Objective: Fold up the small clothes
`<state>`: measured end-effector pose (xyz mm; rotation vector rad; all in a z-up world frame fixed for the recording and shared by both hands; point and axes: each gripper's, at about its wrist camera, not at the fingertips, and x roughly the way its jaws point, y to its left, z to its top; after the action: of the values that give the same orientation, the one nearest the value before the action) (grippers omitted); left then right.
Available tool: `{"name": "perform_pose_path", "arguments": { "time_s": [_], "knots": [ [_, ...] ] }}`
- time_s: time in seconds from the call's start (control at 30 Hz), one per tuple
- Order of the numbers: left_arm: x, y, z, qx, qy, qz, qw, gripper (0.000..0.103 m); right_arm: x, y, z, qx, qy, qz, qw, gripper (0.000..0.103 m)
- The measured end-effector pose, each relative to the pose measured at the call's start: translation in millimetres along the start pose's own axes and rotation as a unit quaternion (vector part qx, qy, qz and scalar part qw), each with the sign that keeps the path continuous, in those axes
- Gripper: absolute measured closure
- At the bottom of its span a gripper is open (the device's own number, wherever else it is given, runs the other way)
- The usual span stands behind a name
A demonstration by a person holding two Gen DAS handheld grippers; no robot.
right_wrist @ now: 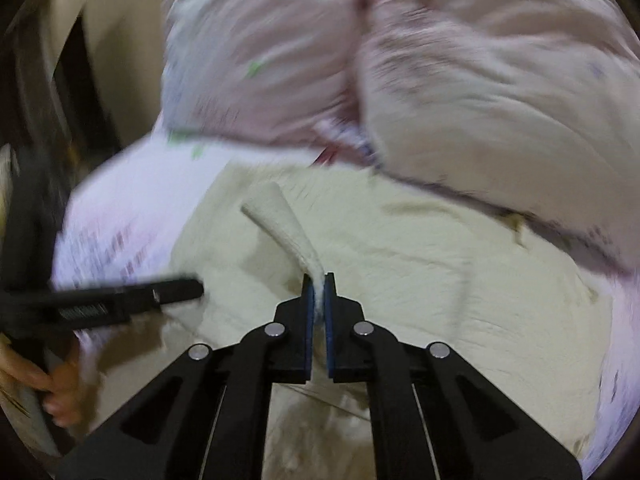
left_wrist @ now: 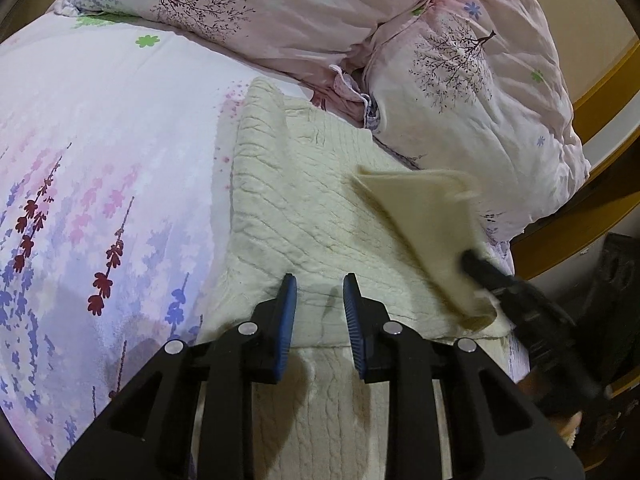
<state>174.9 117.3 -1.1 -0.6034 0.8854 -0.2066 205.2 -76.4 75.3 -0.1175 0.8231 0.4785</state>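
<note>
Your left gripper (left_wrist: 320,300) points down at the cream knitted garment (left_wrist: 304,200), which lies flat on the bed (left_wrist: 100,140). Its jaws stand a little apart with nothing between them. Your right gripper (right_wrist: 319,280) comes in from the right side, its jaws clenched on a corner of the garment, lifting it as a flap (left_wrist: 424,220). Floral pillows (left_wrist: 480,80) lie behind.
</note>
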Motion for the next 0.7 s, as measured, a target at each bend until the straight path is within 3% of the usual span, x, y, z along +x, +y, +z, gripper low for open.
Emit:
{"name": "perform_pose_path", "arguments": {
  "time_s": [0.13, 0.2, 0.27, 0.37, 0.43, 0.47, 0.57, 0.7],
  "knots": [
    [1, -3, 0, 0.007, 0.000, 0.004, 1.0000, 0.077, -40, -56, -10, 0.124, -0.050, -0.004, 0.991, 0.099],
    [2, -4, -1, 0.011, 0.000, 0.006, 0.9999, 0.077, -61, -91, -28, 0.197, -0.066, -0.020, 0.978, 0.098],
    [3, -5, -1, 0.015, 0.000, 0.009, 0.9998, 0.077, -69, -127, -53, 0.267, -0.052, -0.035, 0.962, 0.098],
    [4, -6, 0, 0.020, 0.002, 0.011, 0.9997, 0.076, -65, -169, -85, 0.347, -0.010, -0.010, 0.938, 0.090],
    [4, -6, 0, 0.021, 0.003, 0.012, 0.9997, 0.076, -63, -185, -96, 0.383, 0.000, 0.009, 0.924, 0.064],
    [4, -6, 0, 0.020, 0.003, 0.012, 0.9997, 0.076, -62, -195, -101, 0.406, 0.002, 0.028, 0.913, 0.060],
    [5, -6, 0, 0.017, 0.004, 0.011, 0.9998, 0.076, -59, -210, -108, 0.438, 0.004, 0.049, 0.898, 0.058],
    [5, -5, 1, 0.015, 0.007, 0.010, 0.9998, 0.076, -57, -218, -111, 0.458, -0.002, 0.052, 0.887, 0.061]
  ]
}}
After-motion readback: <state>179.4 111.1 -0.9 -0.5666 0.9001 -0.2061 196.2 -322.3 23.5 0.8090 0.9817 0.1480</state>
